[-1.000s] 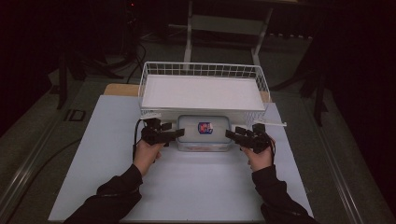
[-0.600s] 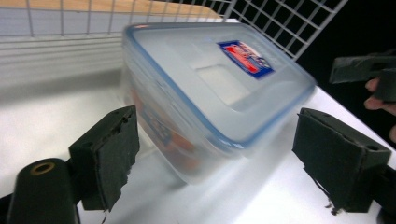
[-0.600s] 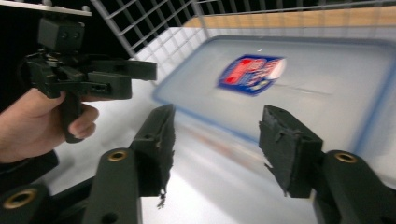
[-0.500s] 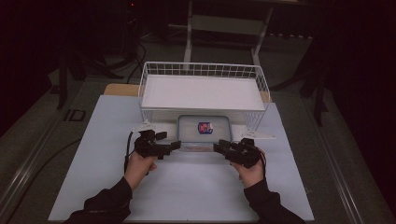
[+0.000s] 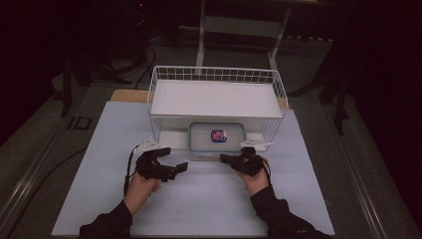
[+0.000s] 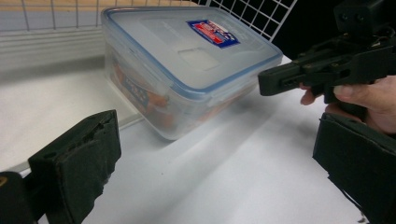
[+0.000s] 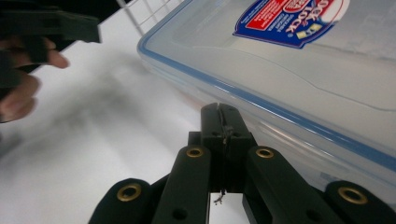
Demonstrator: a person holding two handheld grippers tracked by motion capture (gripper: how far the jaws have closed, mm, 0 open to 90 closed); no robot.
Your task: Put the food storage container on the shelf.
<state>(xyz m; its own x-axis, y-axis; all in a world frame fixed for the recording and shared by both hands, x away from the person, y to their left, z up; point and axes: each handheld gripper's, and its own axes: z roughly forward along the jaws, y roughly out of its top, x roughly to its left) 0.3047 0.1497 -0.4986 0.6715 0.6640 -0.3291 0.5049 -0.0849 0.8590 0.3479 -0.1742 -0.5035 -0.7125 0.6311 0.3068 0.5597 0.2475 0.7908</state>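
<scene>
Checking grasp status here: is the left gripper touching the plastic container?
Apart. In the left gripper view the left gripper is open, and bare white table shows between its fingers and the plastic container.

A clear plastic box (image 6: 187, 70) with a blue-edged lid is seen just ahead of the black left gripper (image 6: 210, 158); a red and blue label (image 7: 292, 18) with white lettering is borne on the lid, and orange contents are glimpsed through the wall. The black right gripper (image 7: 223, 122) carries brass-coloured rivets. A white wire basket (image 5: 216, 79) is seen beyond both grippers, and a pale, bluish-white mat (image 5: 209, 199) is spread beneath them.
</scene>
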